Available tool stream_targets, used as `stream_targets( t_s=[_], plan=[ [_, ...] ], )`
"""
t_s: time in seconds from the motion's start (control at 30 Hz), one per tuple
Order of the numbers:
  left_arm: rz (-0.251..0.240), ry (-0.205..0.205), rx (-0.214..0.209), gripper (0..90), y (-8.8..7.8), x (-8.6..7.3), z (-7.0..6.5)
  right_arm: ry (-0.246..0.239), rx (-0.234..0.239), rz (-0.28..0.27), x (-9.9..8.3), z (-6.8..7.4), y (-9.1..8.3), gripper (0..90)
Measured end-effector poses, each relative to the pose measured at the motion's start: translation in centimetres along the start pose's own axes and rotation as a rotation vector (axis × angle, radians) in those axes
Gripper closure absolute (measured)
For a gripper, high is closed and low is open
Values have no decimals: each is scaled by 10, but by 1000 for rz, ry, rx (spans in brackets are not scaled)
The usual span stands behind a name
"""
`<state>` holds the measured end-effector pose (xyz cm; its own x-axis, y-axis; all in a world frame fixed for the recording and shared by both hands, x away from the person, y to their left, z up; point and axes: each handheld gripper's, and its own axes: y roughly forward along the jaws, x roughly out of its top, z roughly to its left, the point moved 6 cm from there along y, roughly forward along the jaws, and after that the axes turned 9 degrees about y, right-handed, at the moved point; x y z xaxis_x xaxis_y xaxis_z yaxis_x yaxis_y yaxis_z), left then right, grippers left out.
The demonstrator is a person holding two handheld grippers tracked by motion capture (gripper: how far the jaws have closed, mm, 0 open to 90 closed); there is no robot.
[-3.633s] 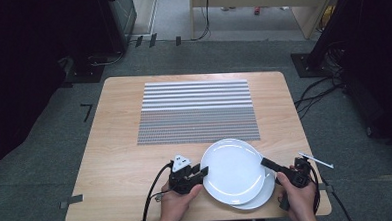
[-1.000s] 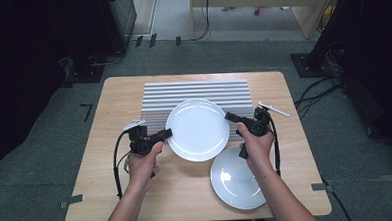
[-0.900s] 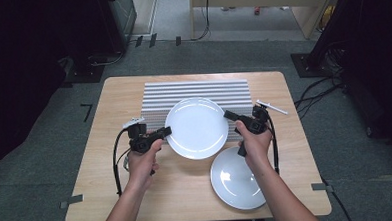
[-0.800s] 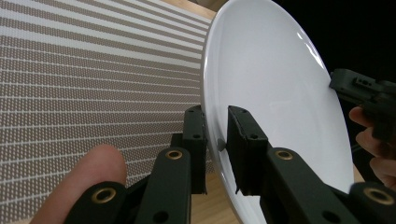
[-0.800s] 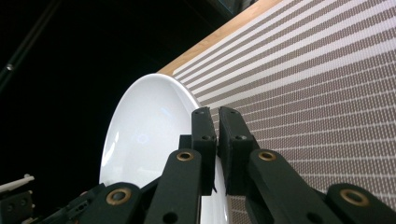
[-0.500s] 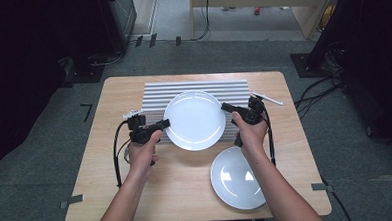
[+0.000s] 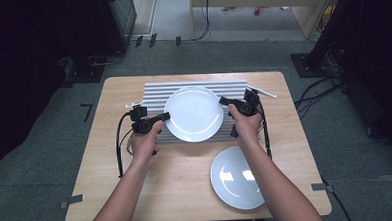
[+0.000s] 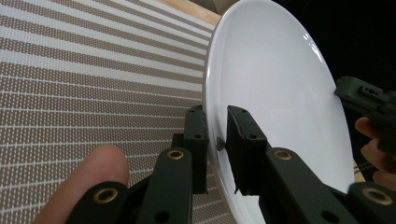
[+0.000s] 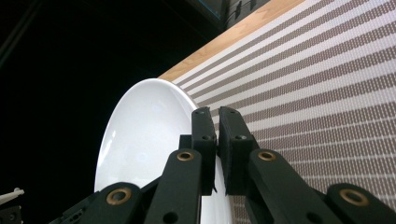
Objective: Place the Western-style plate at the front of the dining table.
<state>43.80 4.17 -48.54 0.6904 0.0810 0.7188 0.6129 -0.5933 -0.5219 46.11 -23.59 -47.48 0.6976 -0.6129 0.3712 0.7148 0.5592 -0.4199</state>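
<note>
High view: two white plates total. One plate (image 7: pixel 193 113) is held over the striped placemat (image 7: pixel 156 94) at the far middle of the wooden table (image 7: pixel 102 187), pinched on opposite rim edges by both tools. Left gripper (image 7: pixel 160 117) has the left rim, right gripper (image 7: pixel 225 101) the right rim. Gripping both sides likely keeps it level and stops it tipping; a single pinch on a thin rim would probably let it swing.

Left gripper view: jaws narrow, closed onto the plate (image 8: pixel 280 107) rim, one jaw above and one below, placemat (image 8: pixel 93 93) beneath. A fingertip (image 8: pixel 86 182) of the holding hand sits near left of the jaws. Right gripper view: jaws nearly together, clamped on the plate (image 9: pixel 144 144) edge, placemat (image 9: pixel 327 93) running off right.

Can't tell if the plate touches the mat or hangs just above it. My guess is it is being set centred on the mat as a place setting.

Second plate (image 7: pixel 235 179) lies flat on bare wood, near right, well apart from both grippers, beside the right forearm. Not on any mat.

Count: plates 2, placemats 1, grippers 2, tables 1.
</note>
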Motion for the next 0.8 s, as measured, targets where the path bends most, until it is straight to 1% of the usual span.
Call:
stream_targets(
  t_s=[0.03, 0.07, 0.13, 0.2, 0.27, 0.37, 0.43, 0.57, 0.63, 0.7, 0.73, 0.8],
  plan=[
    [9, -6, 1, 788, 3, 0, 3, -3, -6, 2, 1, 0, 3, 862],
    [13, -13, 3, 789, 7, 1, 5, 7, 1, -6, 3, -1, 6, 861],
    [20, -32, 8, 790, 13, 4, 10, 10, -13, 0, 6, -4, 13, 861],
    [31, -22, 20, 790, 19, 7, 14, 16, -23, -1, 8, -6, 19, 862],
    [36, -26, 28, 790, 24, 9, 18, 15, -35, -3, 9, -10, 26, 862],
    [54, -18, 42, 790, 33, 12, 22, 47, -43, -1, 9, -19, 35, 861],
    [67, -7, 47, 791, 39, 13, 24, 64, -64, 1, 9, -28, 41, 861],
    [89, 14, 71, 797, 51, 18, 26, 66, -110, -15, 8, -40, 51, 857],
    [94, 18, 71, 799, 56, 22, 27, 80, -126, -19, 8, -44, 54, 858],
    [97, 1, 47, 798, 62, 27, 29, 93, -135, -21, 9, -50, 57, 858],
    [97, -2, 43, 798, 64, 29, 29, 103, -139, -20, 9, -52, 58, 859],
    [112, 2, 54, 798, 72, 32, 33, 111, -147, -29, 9, -56, 60, 860]
  ],
)
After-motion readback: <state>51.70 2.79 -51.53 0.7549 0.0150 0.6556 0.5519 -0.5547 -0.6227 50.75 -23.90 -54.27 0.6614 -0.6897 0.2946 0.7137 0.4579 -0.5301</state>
